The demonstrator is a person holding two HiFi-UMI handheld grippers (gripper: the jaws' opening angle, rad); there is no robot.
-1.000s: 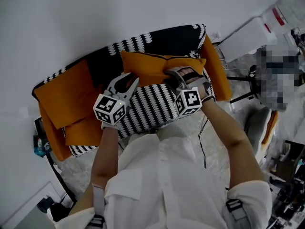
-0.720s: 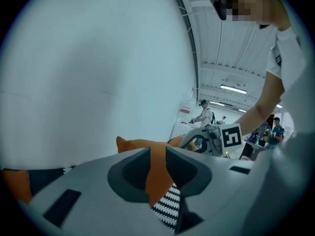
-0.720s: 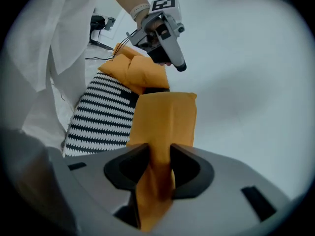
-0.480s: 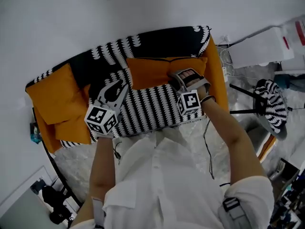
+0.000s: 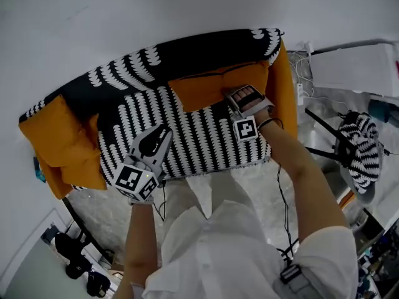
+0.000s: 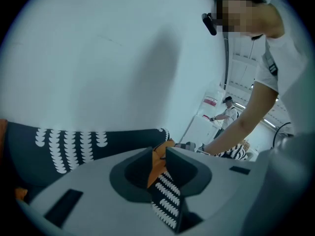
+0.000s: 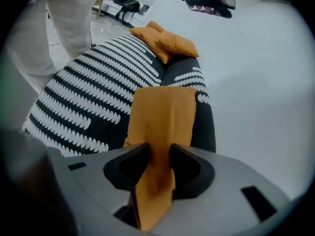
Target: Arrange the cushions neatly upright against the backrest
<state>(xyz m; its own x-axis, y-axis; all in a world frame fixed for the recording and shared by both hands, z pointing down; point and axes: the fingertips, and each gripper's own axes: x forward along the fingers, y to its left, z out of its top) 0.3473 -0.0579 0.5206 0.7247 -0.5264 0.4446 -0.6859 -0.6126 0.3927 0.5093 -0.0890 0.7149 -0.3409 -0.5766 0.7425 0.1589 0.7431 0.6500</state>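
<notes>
An orange cushion (image 5: pixel 209 90) leans at the right end of the black-and-white patterned sofa, against its backrest (image 5: pixel 174 52). My right gripper (image 5: pixel 240 96) is shut on the cushion's near corner; in the right gripper view the orange fabric (image 7: pixel 165 112) is pinched between the jaws of that gripper (image 7: pixel 158 161). My left gripper (image 5: pixel 162 134) hovers over the seat (image 5: pixel 199 132) near its front edge, jaws open with nothing held. Through the jaw gap of the left gripper (image 6: pixel 158 156) only seat pattern and the distant cushion (image 6: pixel 156 165) show. Two more orange cushions (image 5: pixel 62 142) lie piled at the sofa's left end.
An orange armrest (image 5: pixel 288 86) bounds the sofa on the right. Beyond it stand a white cabinet (image 5: pixel 355 67), cables (image 5: pixel 299 73) on the floor and a stool with a patterned cushion (image 5: pixel 361 148). Another person (image 6: pixel 226 114) stands far off. A white wall is behind the sofa.
My left gripper has moved away from the cushion, down and left over the seat front. My right gripper has sunk with the cushion toward the backrest at the right end.
</notes>
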